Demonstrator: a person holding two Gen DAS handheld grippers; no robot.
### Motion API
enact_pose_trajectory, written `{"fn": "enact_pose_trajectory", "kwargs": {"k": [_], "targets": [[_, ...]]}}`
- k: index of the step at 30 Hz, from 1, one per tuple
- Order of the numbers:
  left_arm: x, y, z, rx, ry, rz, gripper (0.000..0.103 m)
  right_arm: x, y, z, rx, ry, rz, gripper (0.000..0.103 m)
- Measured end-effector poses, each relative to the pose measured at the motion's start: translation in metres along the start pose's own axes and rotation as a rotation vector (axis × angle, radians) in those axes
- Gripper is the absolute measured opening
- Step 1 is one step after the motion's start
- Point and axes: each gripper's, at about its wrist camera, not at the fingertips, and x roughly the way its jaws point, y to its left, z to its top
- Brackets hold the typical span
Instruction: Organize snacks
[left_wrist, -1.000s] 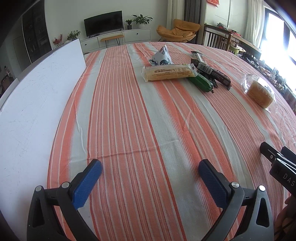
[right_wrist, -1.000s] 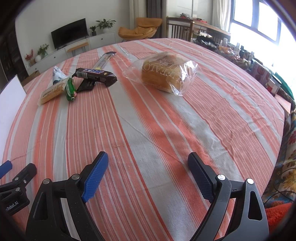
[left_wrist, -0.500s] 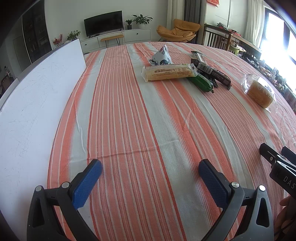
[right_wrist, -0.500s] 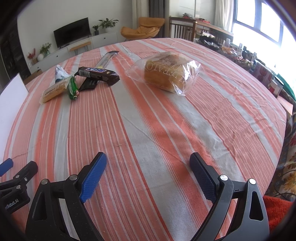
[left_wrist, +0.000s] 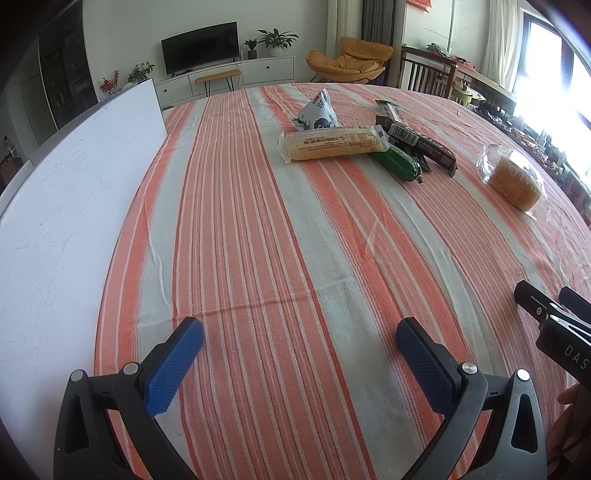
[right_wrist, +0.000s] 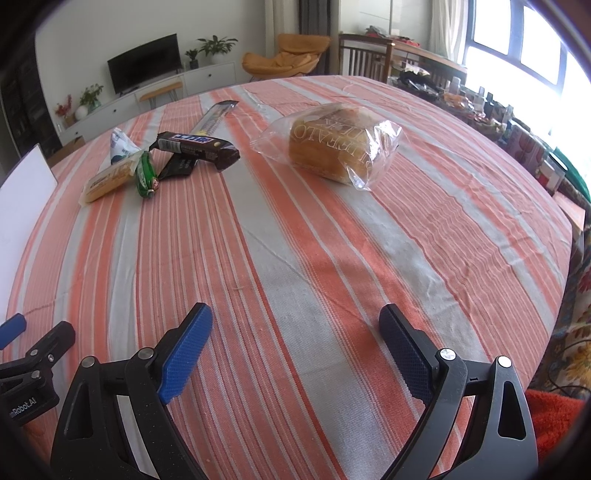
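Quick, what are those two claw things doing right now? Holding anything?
Left gripper: open, holding nothing.
Right gripper: open, holding nothing.

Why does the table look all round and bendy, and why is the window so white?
Left wrist view: the fisheye lens bows the striped tablecloth and white board; window glare washes out the right edge. Right wrist view: same bulge, bright window, dark corners, bagged bread sharp.

Bright window (right_wrist: 532, 44) — television (left_wrist: 199, 46), orange armchair (left_wrist: 349, 59).
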Motion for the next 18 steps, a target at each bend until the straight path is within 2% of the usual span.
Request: {"fn": "enact_pose_trajectory", "kwargs": {"k": [2, 4, 5, 7, 10, 12, 14, 18], "targets": [[0.001, 0.000, 0.004, 0.013, 0.037, -0.009, 0.103, 0.000, 0.000, 0.000, 0.000, 0.000, 0.000, 0.094], [0.005, 0.000, 0.013, 0.021, 0.124, -0.019, 0.103, 0.000, 0.000, 0.000, 0.000, 0.000, 0.000, 0.094], [0.006, -0.001, 0.020, 0.020, 0.161, -0.047, 0.102, 0.000, 0.000, 0.000, 0.000, 0.000, 0.000, 0.094], [0.002, -0.004, 0.036, -0.001, 0.181, -0.111, 0.102, 0.000, 0.000, 0.000, 0.000, 0.000, 0.000, 0.094], [-0.007, -0.012, 0.072, -0.003, 0.170, -0.174, 0.102, 0.000, 0.000, 0.000, 0.000, 0.000, 0.000, 0.094], [-0.002, -0.022, 0.101, 0.071, 0.174, -0.194, 0.102, 0.000, 0.000, 0.000, 0.000, 0.000, 0.000, 0.094], [0.010, -0.031, 0.127, 0.177, 0.183, -0.175, 0.102, 0.000, 0.000, 0.000, 0.000, 0.000, 0.001, 0.094], [0.037, -0.045, 0.153, 0.413, 0.172, -0.174, 0.102, 0.001, 0.000, 0.000, 0.000, -0.001, 0.002, 0.094]]}}
